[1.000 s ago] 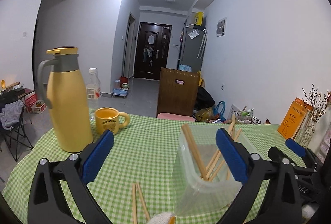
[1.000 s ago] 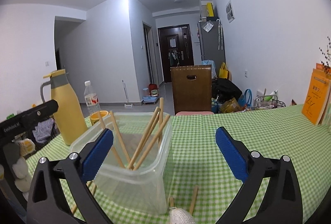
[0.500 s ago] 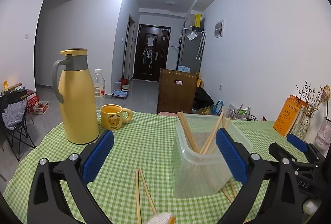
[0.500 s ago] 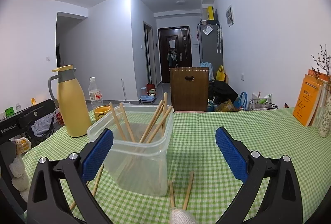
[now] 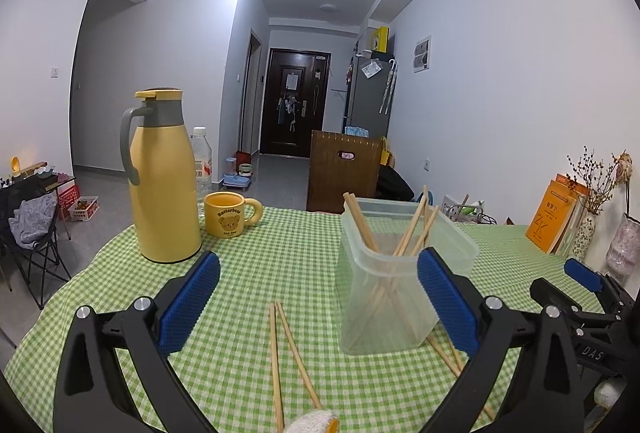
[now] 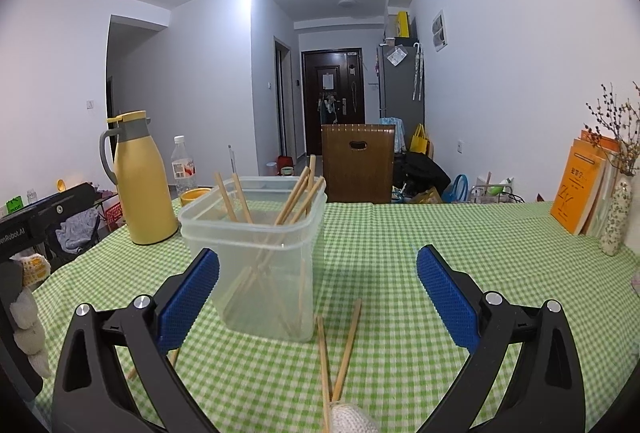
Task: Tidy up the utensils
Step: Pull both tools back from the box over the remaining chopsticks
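A clear plastic tub [image 5: 392, 285] stands on the green checked tablecloth [image 5: 288, 257] with several wooden chopsticks leaning inside it [image 5: 416, 229]. It also shows in the right wrist view [image 6: 260, 265]. A loose pair of chopsticks [image 5: 284, 353] lies on the cloth left of the tub, in front of my left gripper [image 5: 318, 293], which is open and empty. Another pair [image 6: 336, 353] lies right of the tub, in front of my right gripper [image 6: 318, 293], also open and empty. More chopsticks [image 5: 448, 357] lie by the tub's right base.
A yellow thermos jug [image 5: 164, 177], a water bottle [image 5: 202, 161] and a yellow bear mug [image 5: 228, 219] stand at the back left. Orange books [image 6: 580, 189] and a vase [image 6: 616, 217] line the right wall. A wooden chair [image 6: 358, 163] stands beyond the table.
Both grippers have pulled back from the tub and risen a little. The loose chopstick pairs on the cloth have come into fuller view. Both stay open.
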A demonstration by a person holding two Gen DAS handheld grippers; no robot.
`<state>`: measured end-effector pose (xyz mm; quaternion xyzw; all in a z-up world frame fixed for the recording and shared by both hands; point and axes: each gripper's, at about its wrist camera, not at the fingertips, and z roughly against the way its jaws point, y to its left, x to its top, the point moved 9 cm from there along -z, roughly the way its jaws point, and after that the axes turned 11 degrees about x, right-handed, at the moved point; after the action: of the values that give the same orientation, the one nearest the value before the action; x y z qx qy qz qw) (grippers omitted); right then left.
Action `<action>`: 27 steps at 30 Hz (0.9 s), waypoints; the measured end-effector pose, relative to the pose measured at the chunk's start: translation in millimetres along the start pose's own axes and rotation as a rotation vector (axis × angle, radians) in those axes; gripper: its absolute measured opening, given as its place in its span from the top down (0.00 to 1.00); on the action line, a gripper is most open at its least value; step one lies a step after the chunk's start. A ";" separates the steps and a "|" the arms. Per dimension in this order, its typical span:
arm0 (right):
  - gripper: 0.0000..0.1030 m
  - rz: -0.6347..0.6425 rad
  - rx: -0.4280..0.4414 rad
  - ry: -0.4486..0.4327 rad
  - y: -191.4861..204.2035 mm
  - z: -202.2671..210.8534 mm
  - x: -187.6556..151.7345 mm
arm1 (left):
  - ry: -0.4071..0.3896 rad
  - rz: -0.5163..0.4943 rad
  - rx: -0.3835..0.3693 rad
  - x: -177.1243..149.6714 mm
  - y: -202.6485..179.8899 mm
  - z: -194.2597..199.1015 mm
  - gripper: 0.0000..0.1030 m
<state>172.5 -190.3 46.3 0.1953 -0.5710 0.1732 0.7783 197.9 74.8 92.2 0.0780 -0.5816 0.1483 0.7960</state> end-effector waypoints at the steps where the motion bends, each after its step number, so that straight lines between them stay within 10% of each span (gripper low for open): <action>1: 0.07 -0.001 -0.004 0.002 -0.3 0.7 -3.1 | 0.002 0.000 0.001 -2.8 1.2 0.9 0.07; 27: 0.07 0.006 -0.148 0.034 -8.3 26.9 -96.0 | 0.128 0.012 0.103 -118.3 50.7 -23.5 0.07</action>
<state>126.8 -215.5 -39.1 0.1326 -0.5695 0.1363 0.7997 169.5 112.5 -29.8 0.1059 -0.5215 0.1875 0.8256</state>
